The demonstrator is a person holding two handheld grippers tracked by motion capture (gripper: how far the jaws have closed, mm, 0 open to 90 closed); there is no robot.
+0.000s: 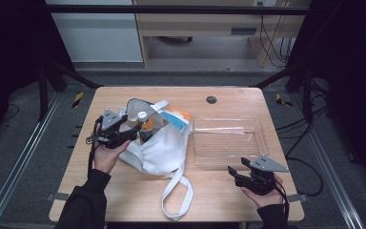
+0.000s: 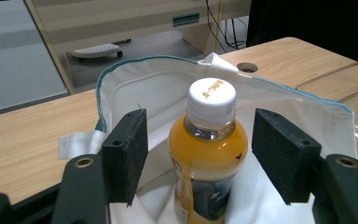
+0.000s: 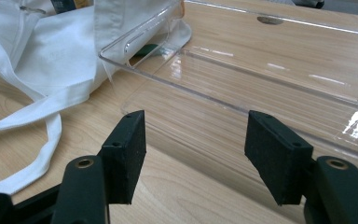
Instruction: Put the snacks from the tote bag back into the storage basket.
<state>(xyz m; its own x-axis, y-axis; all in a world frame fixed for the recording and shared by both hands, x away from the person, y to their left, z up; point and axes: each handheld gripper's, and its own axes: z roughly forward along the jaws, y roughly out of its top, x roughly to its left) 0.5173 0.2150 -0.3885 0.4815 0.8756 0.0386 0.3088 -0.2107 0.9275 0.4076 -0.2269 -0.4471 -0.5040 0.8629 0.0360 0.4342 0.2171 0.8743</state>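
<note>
The orange-juice bottle [image 2: 208, 149] is standing upright in the mouth of the white cloth bag [image 1: 161, 143] on the table [image 1: 124, 200]. I am holding the left gripper [image 2: 200, 156] wide open around the bottle, pads clear of it. I am keeping the right gripper [image 3: 196, 156] open and empty, facing the clear plastic tray [image 3: 279, 88].

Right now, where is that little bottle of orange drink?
The orange drink bottle stands upright in the mouth of the white cloth bag on the table's left half, between the open pads of the left tool, untouched.
</note>
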